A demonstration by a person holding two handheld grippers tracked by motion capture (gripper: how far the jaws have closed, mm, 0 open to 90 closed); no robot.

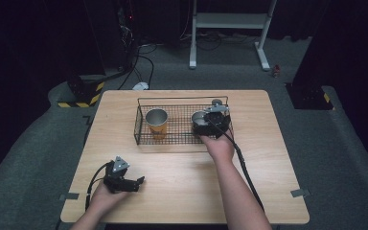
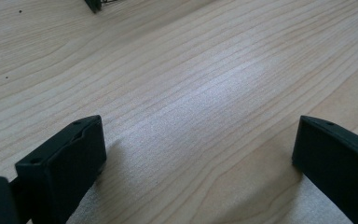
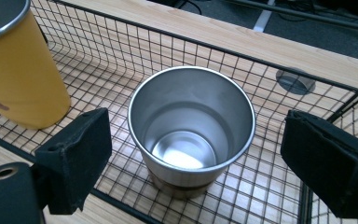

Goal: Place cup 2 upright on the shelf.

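While the steel cup (image 3: pixel 191 130) stands upright and empty at the right end of the wire basket (image 3: pixel 270 186), the right tool (image 3: pixel 196 163) hangs just above it with its jaws spread wide on either side of the rim, touching nothing. Judging by its thin polished wall, the cup should be light and stiff but slippery, so the surest hold is probably across the upper wall just under the rolled rim, or one jaw inside and one outside the lip, squeezed gently so it does not squirt free. To the cup's left in the same basket stands a yellow cup (image 3: pixel 18 74) with a steel rim, apart from it. Beyond the basket's far wall a round grey cap (image 3: pixel 295 82) sits flush in the wooden surface (image 1: pixel 182 191). Well away from the cup, near the front edge, the left tool (image 1: pixel 139 181) lies low on the bare wood, jaws apart and empty.
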